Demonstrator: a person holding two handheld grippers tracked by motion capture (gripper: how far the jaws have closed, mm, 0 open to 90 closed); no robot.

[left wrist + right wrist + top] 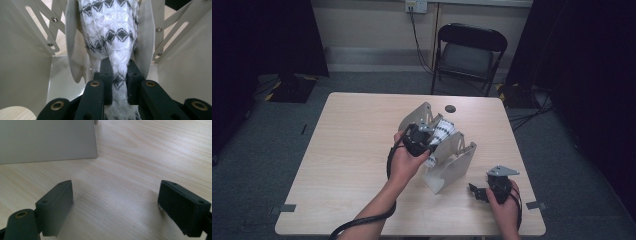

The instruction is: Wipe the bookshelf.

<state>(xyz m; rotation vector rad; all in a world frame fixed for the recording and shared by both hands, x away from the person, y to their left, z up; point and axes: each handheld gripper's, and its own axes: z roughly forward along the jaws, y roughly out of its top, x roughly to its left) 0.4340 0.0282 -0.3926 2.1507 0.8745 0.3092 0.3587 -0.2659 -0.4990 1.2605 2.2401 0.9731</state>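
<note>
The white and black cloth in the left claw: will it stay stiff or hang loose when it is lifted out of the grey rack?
The cloth probably hangs loose: it bunches thin where the left claw pinches it. It looks light and may catch on the rack plates beside it.

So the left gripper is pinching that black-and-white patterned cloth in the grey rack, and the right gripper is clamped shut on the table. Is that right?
Not quite. The right gripper is open: the right gripper view shows its jaws wide apart over bare table, holding nothing. The left gripper is indeed shut on the patterned cloth inside the grey rack.
</note>
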